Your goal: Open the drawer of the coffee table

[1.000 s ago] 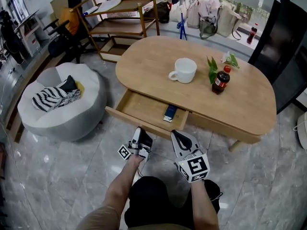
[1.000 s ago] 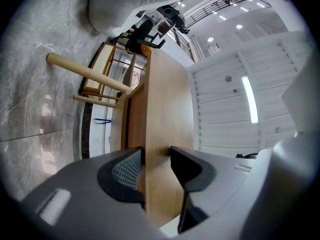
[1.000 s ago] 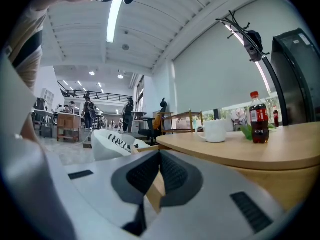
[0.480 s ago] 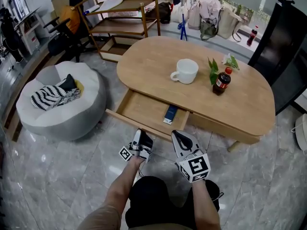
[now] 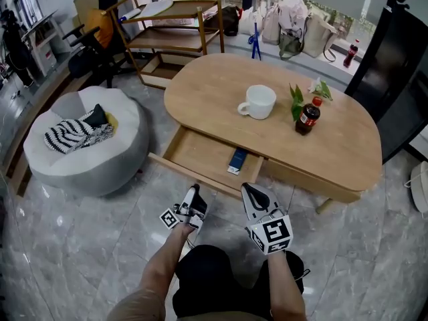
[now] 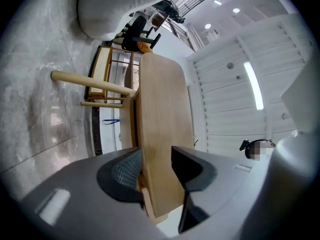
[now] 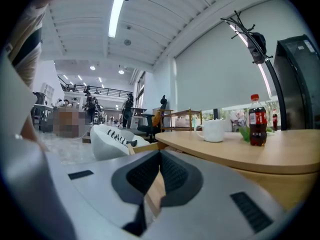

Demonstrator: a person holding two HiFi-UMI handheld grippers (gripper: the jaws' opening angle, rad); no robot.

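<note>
The oval wooden coffee table has its drawer pulled out toward me, with a small blue box lying inside at the right. My left gripper hovers open just short of the drawer's front board, apart from it. In the left gripper view the jaws stand apart, and the wooden table shows beyond the gap. My right gripper is shut, its tip close to the right end of the drawer front. In the right gripper view the pads meet, with the drawer's wooden edge behind.
A white mug, a cola bottle and green leaves sit on the tabletop. A grey pouf with a striped cloth stands left of the drawer. A wooden shelf is behind, a black cabinet at right.
My left gripper has drawn back from the drawer front toward me. The drawer stays open and the right gripper has hardly moved.
</note>
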